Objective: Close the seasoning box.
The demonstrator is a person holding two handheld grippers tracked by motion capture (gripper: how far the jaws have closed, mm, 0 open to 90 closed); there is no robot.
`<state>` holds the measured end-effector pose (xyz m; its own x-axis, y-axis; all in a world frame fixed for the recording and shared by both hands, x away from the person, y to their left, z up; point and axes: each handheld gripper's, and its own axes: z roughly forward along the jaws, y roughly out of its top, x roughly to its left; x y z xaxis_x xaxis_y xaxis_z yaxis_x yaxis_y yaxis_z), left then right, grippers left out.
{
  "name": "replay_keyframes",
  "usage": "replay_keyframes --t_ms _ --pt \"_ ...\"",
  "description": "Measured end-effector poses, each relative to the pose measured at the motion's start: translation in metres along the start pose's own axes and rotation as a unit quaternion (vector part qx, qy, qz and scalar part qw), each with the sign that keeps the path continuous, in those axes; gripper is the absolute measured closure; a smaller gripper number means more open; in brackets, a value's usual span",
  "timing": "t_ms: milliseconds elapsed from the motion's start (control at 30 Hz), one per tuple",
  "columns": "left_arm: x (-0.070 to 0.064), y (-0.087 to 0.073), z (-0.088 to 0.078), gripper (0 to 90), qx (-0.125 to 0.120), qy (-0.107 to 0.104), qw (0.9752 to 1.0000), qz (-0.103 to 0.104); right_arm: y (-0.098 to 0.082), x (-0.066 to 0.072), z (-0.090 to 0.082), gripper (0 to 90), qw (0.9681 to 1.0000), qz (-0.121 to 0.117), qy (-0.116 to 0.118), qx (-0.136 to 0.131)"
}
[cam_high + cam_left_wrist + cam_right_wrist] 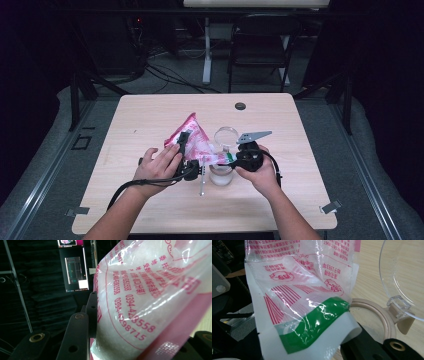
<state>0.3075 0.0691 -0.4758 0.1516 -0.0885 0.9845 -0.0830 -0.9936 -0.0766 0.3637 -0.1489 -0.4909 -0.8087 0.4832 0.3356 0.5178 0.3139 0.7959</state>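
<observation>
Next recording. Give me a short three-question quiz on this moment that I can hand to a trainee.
1. True or false: the pink-printed plastic bag is held by both hand-held grippers.
2. Which stands beside the bag's lower corner? A) a clear jar with its lid flipped open B) a metal pot C) a cardboard box
3. What colour is the band on the bag corner at the right hand-held gripper?

Key: 1 true: the left hand-held gripper clamps the bag's body, the right one its corner. 2 A. 3 green.

Bare tabletop [150, 110] all round; bag [192, 135], open jar [221, 175] and its lid [226, 135] crowding the middle.
</observation>
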Motion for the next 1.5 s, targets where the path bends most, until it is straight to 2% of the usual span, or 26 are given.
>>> replay_keyframes --t_ms 233,333,367,400,533,933,967,1000,1100,1433,1500 --pt "-0.0031 -0.0025 0.0010 67.3 0.004 -0.012 0.9999 -0.001 -0.0013 -0.0007 0.0040 90.0 1.0000 -0.001 -0.003 0.005" --pt "-0.0034 -0.0027 -0.0001 67.5 0.002 -0.005 1.0000 -0.002 -0.0014 -0.0004 0.0059 90.0 1.0000 0.000 -0.002 0.009" --pt "-0.0042 -0.0028 -0.0009 67.7 0.004 -0.010 0.9999 -0.006 -0.0015 -0.0003 0.0065 90.0 1.0000 0.001 -0.004 0.009" --pt "-0.0029 -0.0023 -0.0016 67.9 0.003 -0.003 1.0000 0.003 -0.0015 -0.0004 0.0068 90.0 0.9999 0.000 -0.003 0.010" --pt "-0.0036 -0.0025 -0.0027 68.2 -0.002 0.004 1.0000 -0.001 -0.0015 0.0000 0.0077 90.0 0.9999 0.002 -0.003 0.010" --pt "0.0000 0.0002 -0.0045 68.4 -0.004 0.008 0.9999 0.007 -0.0013 0.0004 0.0047 90.0 1.0000 0.002 -0.001 0.005" --pt "-0.0006 0.0002 -0.0046 68.4 -0.003 0.004 1.0000 0.003 -0.0012 0.0004 0.0045 90.0 1.0000 0.002 -0.001 0.006" --pt "0.0001 0.0006 -0.0048 68.4 -0.002 0.004 1.0000 0.007 -0.0013 0.0008 0.0046 90.0 1.0000 0.004 -0.002 0.004" --pt "0.0020 0.0014 -0.0054 68.4 -0.006 0.012 0.9998 0.013 -0.0011 0.0005 0.0041 90.0 1.0000 0.001 0.000 0.007" --pt "0.0035 0.0026 -0.0066 68.5 -0.005 0.012 0.9998 0.013 -0.0009 0.0007 0.0030 90.0 1.0000 0.000 0.000 0.003" --pt "0.0036 0.0030 -0.0069 68.5 -0.008 0.019 0.9997 0.016 -0.0008 0.0008 0.0027 90.0 1.0000 0.001 0.000 0.003"
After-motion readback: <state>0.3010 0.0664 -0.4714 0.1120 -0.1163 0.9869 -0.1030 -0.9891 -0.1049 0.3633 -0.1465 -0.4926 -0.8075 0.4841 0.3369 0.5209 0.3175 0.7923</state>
